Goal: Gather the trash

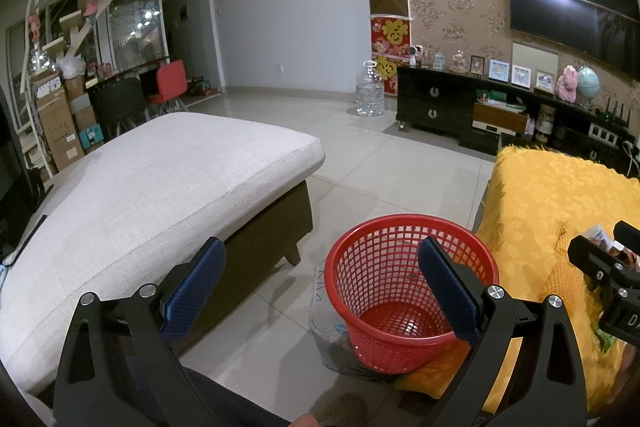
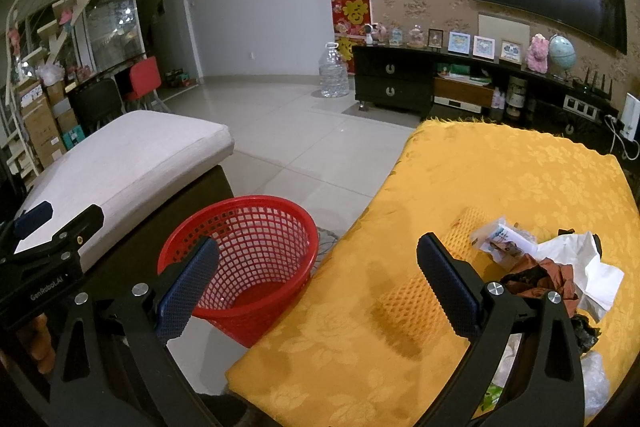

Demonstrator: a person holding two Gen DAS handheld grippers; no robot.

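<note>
Left wrist view: left gripper (image 1: 322, 291) spread wide, empty, blue textured pads over red plastic mesh basket (image 1: 408, 291) standing on glossy tiled floor (image 1: 360, 163), between grey fabric ottoman (image 1: 160, 179) at left and yellow brocade cloth (image 1: 560, 195) at right.

Right wrist view: right gripper (image 2: 318, 287) wide apart, empty, above yellow cloth; crumpled paper and wrappers (image 2: 560, 263) heaped at near right beside orange foam netting (image 2: 416, 291); basket left of cloth.

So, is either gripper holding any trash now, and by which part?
Nothing is held. The left gripper and the right gripper both have their jaws wide open and empty; the trash lies on the yellow cloth.
</note>
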